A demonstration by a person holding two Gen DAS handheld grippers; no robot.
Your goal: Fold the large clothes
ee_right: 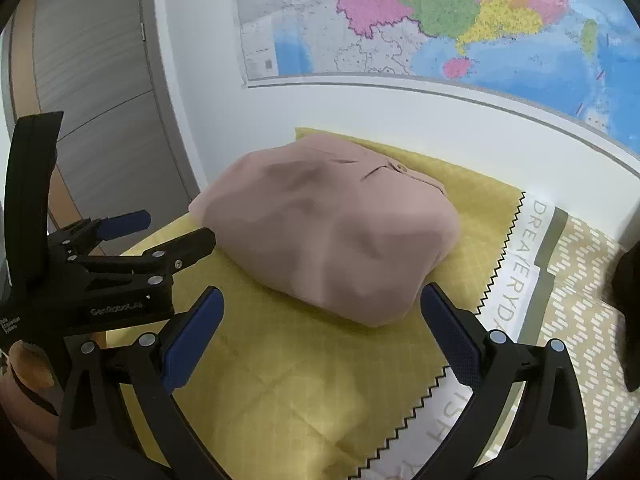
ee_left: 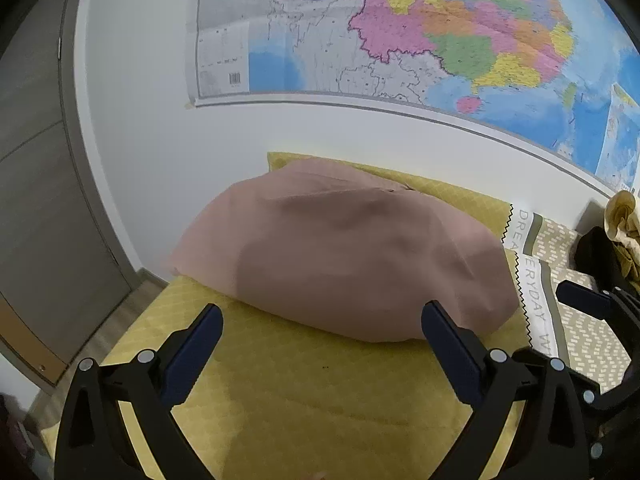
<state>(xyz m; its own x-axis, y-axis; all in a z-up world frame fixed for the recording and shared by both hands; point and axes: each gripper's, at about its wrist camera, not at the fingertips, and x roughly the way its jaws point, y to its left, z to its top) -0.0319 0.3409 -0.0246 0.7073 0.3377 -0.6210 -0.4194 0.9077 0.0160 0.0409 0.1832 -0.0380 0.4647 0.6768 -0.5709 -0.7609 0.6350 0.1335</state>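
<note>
A dusty-pink garment [ee_left: 340, 252] lies folded into a puffy bundle on a yellow quilted cloth [ee_left: 304, 396]; it also shows in the right wrist view [ee_right: 332, 236]. My left gripper [ee_left: 322, 320] is open and empty, held just short of the bundle's near edge. My right gripper [ee_right: 320, 304] is open and empty, also just short of the bundle. In the right wrist view the left gripper [ee_right: 172, 228] shows from the side at the left, open, with its tips beside the bundle's left end. The right gripper's finger [ee_left: 584, 300] shows at the right of the left wrist view.
The yellow cloth [ee_right: 288, 392] lies over a patterned bedcover [ee_right: 580, 320] with a white lettered band [ee_right: 516, 268]. A white wall with a large map [ee_left: 400, 28] stands behind. A grey door [ee_left: 36, 200] is at the left. Dark and yellow clothes [ee_left: 616, 240] lie at the right.
</note>
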